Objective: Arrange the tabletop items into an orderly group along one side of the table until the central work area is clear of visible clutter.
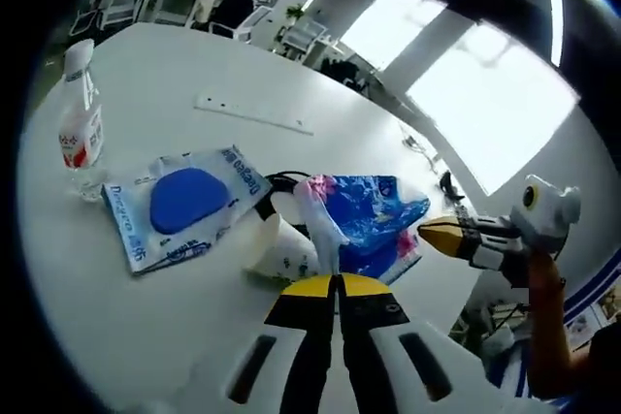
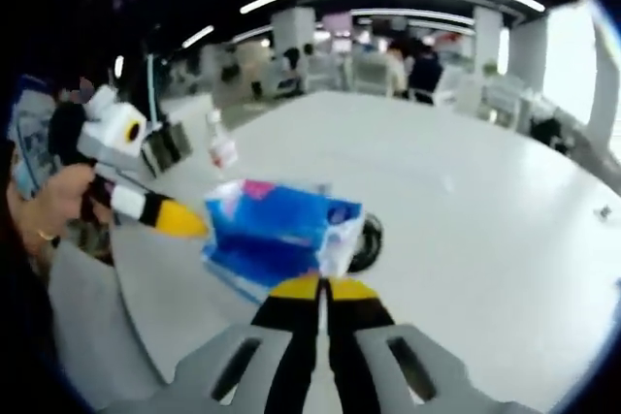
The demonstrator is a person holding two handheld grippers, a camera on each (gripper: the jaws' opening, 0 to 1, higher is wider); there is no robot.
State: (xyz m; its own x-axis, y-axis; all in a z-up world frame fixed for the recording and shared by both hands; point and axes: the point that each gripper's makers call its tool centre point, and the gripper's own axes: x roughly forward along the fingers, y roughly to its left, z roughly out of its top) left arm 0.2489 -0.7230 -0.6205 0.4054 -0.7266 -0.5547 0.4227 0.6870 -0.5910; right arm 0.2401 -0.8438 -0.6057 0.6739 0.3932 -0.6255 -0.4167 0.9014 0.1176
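Crinkled blue plastic tissue pack (image 1: 374,220) pinched by both hand-held grippers, left (image 1: 335,283) and right (image 2: 321,285).

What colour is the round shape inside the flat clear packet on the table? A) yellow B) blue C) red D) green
B: in the left gripper view the flat packet on the white table has a solid blue oval showing through it.
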